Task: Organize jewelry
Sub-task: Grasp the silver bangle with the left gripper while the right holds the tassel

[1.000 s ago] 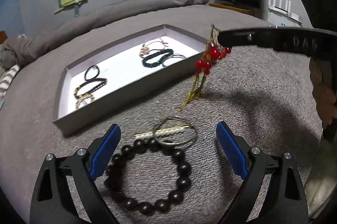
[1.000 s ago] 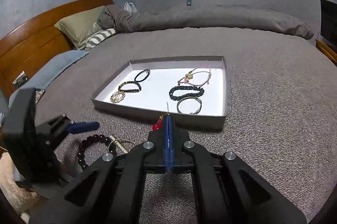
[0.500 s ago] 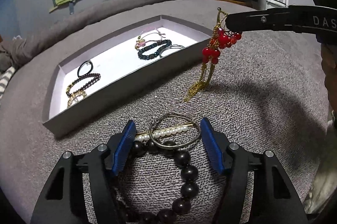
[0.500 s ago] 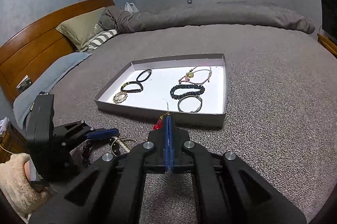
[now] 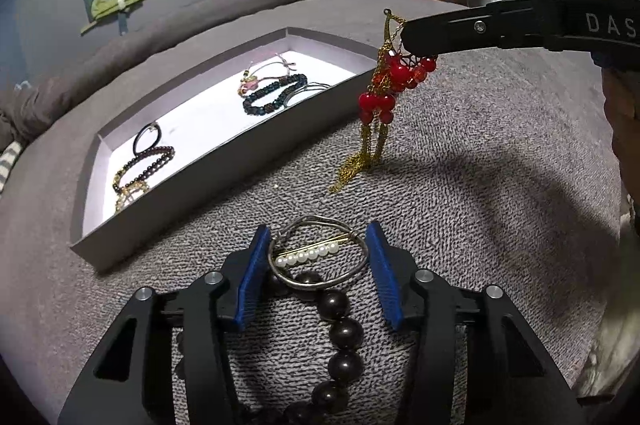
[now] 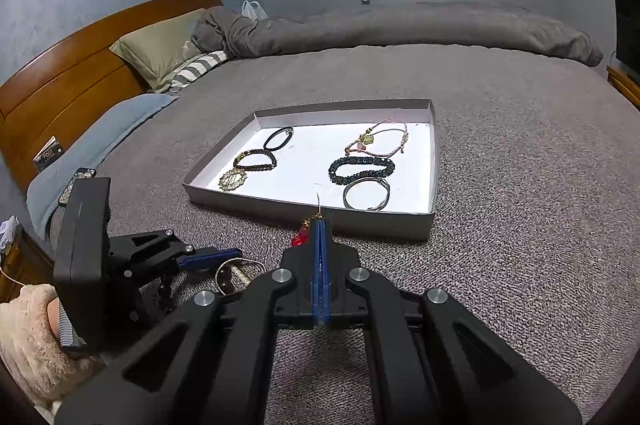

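The left tongs (image 5: 318,265) are closing around a thin silver bangle (image 5: 318,255) lying on the bed (image 5: 480,225); the near blue pad seems at its rim, the other just beside it, so no firm pinch yet. A bar of small pearls (image 5: 308,255) crosses the bangle, and a string of dark round beads (image 5: 340,329) lies partly under it. The bangle looks light, stiff and slippery, so it probably wants squeezing across its width, clear of the pearls (those could shift or snag). The right tongs (image 6: 321,225) are pressed together on a red-bead and gold-chain piece (image 5: 384,93), which hangs limp with its chain tips brushing the cover. The tray (image 6: 308,203) just beyond already holds 6 bracelets in 2 groups.
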`<state>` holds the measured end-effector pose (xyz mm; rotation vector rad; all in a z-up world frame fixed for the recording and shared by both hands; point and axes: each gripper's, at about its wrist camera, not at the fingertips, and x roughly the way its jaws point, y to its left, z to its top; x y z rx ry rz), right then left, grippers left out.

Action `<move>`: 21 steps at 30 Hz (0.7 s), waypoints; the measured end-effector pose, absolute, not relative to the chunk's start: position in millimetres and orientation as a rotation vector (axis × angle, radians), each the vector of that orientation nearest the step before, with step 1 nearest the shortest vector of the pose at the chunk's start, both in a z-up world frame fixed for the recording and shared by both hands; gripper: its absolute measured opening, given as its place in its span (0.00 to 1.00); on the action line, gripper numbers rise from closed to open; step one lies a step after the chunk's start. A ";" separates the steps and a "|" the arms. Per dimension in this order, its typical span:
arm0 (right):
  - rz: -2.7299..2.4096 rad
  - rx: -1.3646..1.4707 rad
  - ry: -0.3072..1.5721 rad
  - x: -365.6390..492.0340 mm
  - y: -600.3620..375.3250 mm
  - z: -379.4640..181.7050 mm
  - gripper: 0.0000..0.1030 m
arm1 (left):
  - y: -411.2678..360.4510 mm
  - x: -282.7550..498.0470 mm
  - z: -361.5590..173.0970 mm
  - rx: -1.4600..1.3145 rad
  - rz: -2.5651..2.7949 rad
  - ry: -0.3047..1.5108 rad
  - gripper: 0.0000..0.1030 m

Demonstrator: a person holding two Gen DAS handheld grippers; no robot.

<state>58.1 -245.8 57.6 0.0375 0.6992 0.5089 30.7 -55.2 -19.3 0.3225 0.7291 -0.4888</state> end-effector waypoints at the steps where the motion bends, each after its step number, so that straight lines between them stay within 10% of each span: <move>1: 0.509 0.036 0.699 58.1 -245.3 57.6 0.01 | -54.7 30.7 -18.9 0.320 -0.490 0.728 0.50; 21: 0.517 0.029 0.663 54.4 -241.4 71.0 0.01 | -39.8 19.4 20.1 0.236 -0.483 0.627 0.50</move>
